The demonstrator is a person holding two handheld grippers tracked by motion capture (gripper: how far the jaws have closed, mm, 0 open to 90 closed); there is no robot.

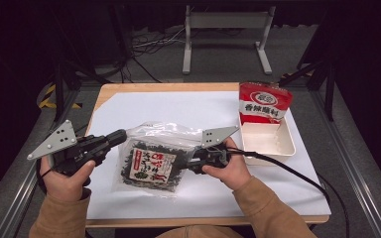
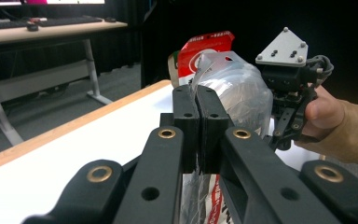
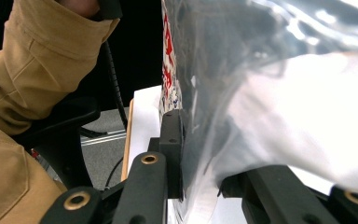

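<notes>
desk (image 1: 203,106) bare at upper left; white tray (image 1: 287,144) at right edge. left gripper (image 1: 120,136) and right gripper (image 1: 184,162) fingers closed, pinching the seaweed bag (image 1: 151,166) at centre frame.

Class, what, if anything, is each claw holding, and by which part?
Both hold the clear seaweed bag: left claw on its left edge, right claw on its right edge.

The red-and-white upright snack packet (image 1: 264,102) carries the dark characters 香辣脆村. The red label on the clear plastic bag of dark dried food (image 1: 151,164) is too small to read.
</notes>
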